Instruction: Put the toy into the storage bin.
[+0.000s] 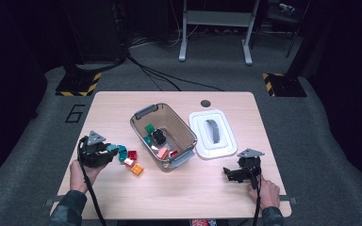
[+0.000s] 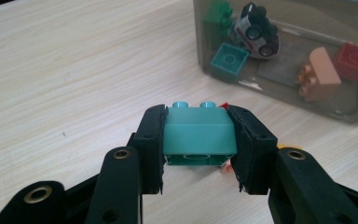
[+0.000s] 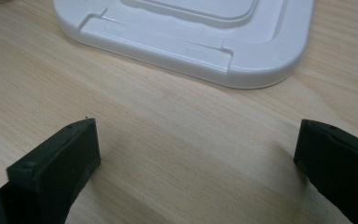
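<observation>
My left gripper (image 2: 196, 140) is shut on a teal brick (image 2: 198, 135), both pads pressed on its sides, a little above the table. In the high view that left gripper (image 1: 114, 150) sits left of the clear bin (image 1: 142, 123), with the teal brick (image 1: 112, 149) at its tips. The bin (image 2: 279, 95) holds a green brick (image 2: 218, 14), a teal brick (image 2: 229, 60), a toy car (image 2: 256, 29), a pink brick (image 2: 318, 73) and a red brick (image 2: 354, 60). My right gripper (image 1: 227, 172) rests open on the table at the right; its jaws (image 3: 196, 158) stand wide apart over bare wood.
A red brick (image 1: 132, 154), a white-pink piece (image 1: 128, 161) and an orange brick (image 1: 137, 170) lie between the left gripper and the bin. The white lid (image 1: 213, 133) lies right of the bin, just beyond the right gripper, with its edge (image 3: 191, 46) near.
</observation>
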`<move>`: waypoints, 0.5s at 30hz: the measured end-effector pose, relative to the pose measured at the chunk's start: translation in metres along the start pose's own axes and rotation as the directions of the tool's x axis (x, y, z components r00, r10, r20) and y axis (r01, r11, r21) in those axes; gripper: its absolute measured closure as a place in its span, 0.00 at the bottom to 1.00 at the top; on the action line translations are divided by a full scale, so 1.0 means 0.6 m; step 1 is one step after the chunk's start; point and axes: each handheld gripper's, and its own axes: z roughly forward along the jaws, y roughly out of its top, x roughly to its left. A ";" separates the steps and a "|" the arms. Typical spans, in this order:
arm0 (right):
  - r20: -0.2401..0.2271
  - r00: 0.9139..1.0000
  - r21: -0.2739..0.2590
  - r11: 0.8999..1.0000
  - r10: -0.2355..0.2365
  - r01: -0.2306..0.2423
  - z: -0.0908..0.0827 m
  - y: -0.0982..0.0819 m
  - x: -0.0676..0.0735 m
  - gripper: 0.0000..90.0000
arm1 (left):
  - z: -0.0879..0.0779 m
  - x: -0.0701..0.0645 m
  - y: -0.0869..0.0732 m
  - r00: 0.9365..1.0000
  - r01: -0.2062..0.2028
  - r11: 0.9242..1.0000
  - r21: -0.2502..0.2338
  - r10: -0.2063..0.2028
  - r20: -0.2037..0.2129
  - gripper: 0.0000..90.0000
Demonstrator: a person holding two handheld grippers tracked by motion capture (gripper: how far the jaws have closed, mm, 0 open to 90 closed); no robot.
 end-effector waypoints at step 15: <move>0.001 1.000 0.001 1.000 0.000 0.000 0.000 0.000 0.000 0.00 | -0.006 0.007 0.059 0.999 -0.035 0.999 -0.022 0.035 -0.027 0.65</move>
